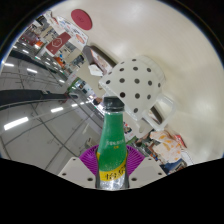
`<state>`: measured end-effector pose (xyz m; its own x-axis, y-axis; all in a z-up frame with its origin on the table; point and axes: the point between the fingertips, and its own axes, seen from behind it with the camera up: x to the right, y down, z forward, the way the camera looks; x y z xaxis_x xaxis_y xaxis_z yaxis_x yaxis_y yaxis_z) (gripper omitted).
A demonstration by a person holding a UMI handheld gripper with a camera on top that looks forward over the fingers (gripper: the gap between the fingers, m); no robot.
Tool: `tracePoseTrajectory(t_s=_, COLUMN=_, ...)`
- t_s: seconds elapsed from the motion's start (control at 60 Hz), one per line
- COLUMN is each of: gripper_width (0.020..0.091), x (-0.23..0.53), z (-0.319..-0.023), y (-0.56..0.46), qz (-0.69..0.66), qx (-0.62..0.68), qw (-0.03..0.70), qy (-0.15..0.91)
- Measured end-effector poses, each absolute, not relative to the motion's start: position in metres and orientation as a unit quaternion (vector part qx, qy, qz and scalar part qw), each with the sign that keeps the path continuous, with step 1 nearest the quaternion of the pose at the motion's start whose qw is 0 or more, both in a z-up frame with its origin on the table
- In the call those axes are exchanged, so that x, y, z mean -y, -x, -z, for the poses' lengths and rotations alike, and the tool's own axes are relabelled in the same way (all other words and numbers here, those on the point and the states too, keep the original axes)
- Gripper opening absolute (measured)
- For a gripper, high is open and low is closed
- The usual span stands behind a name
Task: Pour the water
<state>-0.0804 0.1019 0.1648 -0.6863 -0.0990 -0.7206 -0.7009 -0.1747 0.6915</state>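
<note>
Bottle [112,140] is green with a black cap, clamped between the fingers [112,166], lifted and seemingly tilted, white polka-dot balloon [137,82] beyond it. Looks like carry-to-pour; next needs a cup, none visible.

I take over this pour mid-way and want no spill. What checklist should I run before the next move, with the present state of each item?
1. Green bottle stands between the fingers of the hand-held gripper: ok.
2. Both pads pressing on the bottle: looks so, ok.
3. Black cap off before pouring: not ok, it is on the neck.
4. Receiving cup or glass in view: not ok, none shows.
5. Bottle tilt: cannot tell; the view looks up toward the ceiling and a dotted balloon.
6. Water level in the bottle: cannot tell.
</note>
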Motion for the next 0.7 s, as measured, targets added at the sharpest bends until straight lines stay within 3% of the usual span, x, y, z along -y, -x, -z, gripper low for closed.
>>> tracePoseTrajectory(t_s=0.117, gripper_width=0.0318, x=-0.101, z=-0.172, y=0.089, qz=-0.700, qx=-0.580, qw=0.213, qy=0.358)
tracePoseTrajectory(t_s=0.2, gripper_width=0.0319, x=-0.093, z=-0.206, y=0.096, qz=-0.698, qx=-0.507, qw=0.266, qy=0.430)
tracePoseTrajectory(t_s=0.35, gripper_width=0.0323, x=-0.096, z=-0.291, y=0.053, qz=-0.586, qx=-0.309, qw=0.473, qy=0.581)
tracePoseTrajectory(t_s=0.483, gripper_width=0.0322, x=-0.098, z=-0.342, y=-0.054, qz=-0.289, qx=-0.093, qw=0.682, qy=0.665)
tracePoseTrajectory(t_s=0.6, gripper_width=0.0321, x=-0.100, z=-0.329, y=-0.144, qz=-0.045, qx=0.040, qw=0.739, qy=0.671)
tracePoseTrajectory(t_s=0.7, gripper_width=0.0321, x=-0.106, z=-0.243, y=-0.182, qz=0.019, qx=0.044, qw=0.689, qy=0.723)
